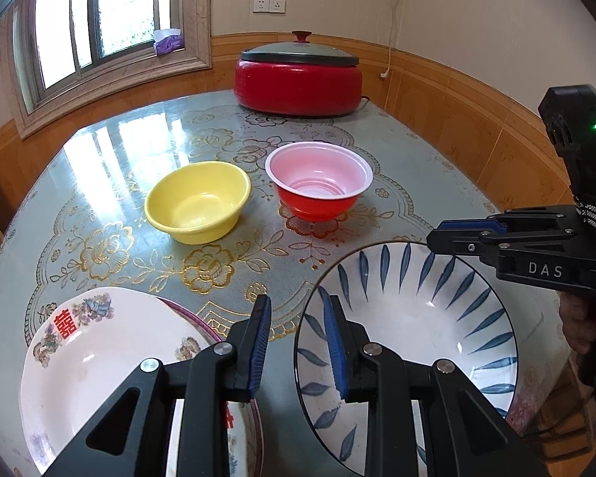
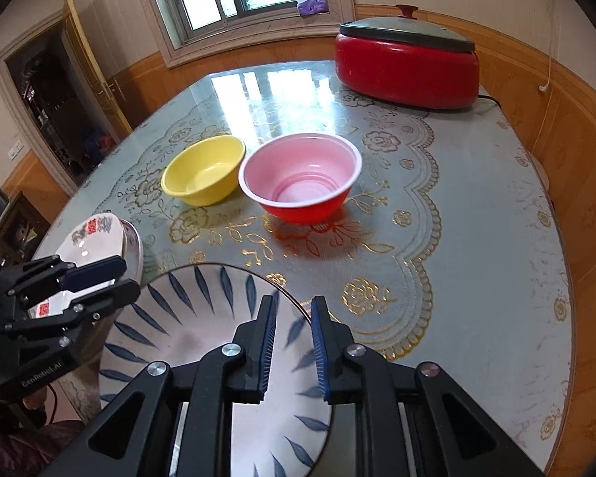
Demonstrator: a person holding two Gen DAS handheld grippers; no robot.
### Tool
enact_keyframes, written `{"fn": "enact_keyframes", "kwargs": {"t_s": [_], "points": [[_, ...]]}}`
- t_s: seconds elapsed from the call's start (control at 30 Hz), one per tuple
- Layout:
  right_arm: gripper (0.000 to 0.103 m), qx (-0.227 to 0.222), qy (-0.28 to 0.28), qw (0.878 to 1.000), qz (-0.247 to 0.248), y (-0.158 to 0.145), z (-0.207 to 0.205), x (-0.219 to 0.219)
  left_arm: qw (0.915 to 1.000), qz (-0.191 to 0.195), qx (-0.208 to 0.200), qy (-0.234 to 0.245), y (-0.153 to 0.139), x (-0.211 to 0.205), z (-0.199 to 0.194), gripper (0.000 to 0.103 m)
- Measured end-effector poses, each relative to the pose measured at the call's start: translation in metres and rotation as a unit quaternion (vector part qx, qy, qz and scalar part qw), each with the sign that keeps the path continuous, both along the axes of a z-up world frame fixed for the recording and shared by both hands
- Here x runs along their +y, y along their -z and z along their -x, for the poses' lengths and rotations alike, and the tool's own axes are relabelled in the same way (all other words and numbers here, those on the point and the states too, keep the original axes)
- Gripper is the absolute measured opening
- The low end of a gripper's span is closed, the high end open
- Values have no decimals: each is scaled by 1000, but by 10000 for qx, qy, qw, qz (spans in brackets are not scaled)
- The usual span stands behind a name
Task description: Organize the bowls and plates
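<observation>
A blue-leaf plate (image 1: 409, 318) (image 2: 202, 330) lies at the table's near edge. A white flowered plate (image 1: 99, 353) (image 2: 95, 238) lies left of it on a purple-rimmed plate (image 1: 186, 312). A yellow bowl (image 1: 198, 202) (image 2: 204, 169) and a red bowl with pink inside (image 1: 318, 179) (image 2: 302, 177) stand mid-table. My left gripper (image 1: 298, 342) is open, its right finger over the blue plate's left rim; it also shows in the right wrist view (image 2: 107, 278). My right gripper (image 2: 294, 346) is open, straddling the blue plate's right rim; it also shows in the left wrist view (image 1: 449, 234).
A red electric pot (image 1: 298, 79) (image 2: 407, 65) with a grey lid stands at the table's far side, its cord running right. The table (image 2: 476, 258) has a glossy flowered cover. Walls and a window lie behind; a doorway (image 2: 51, 107) is at left.
</observation>
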State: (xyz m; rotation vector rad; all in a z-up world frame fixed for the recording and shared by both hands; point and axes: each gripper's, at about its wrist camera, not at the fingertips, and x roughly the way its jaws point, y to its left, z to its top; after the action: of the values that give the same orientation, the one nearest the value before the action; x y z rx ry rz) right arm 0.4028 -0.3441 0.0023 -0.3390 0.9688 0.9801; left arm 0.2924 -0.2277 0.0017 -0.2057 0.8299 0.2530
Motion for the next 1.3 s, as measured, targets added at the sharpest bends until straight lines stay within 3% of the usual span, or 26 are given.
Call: {"fn": "enact_keyframes", "kwargs": {"t_s": [0.73, 0.83, 0.93, 1.13, 1.3], "points": [[17, 446, -309, 9984, -168, -5, -13, 63, 9986, 206, -64, -477, -10, 42, -21, 28], [17, 680, -387, 9968, -170, -3, -15, 75, 9977, 309, -32, -602, -9, 53, -23, 28], [27, 821, -567, 9949, -119, 0, -13, 94, 9946, 540, -22, -887, -9, 73, -24, 28], [27, 858, -851, 9926, 98, 13, -9, 135, 9890, 637, 84, -1329, -8, 104, -29, 28], [28, 1530, -407, 9873, -120, 25, -29, 147, 9868, 598, 303, -1473, -2, 120, -36, 30]]}}
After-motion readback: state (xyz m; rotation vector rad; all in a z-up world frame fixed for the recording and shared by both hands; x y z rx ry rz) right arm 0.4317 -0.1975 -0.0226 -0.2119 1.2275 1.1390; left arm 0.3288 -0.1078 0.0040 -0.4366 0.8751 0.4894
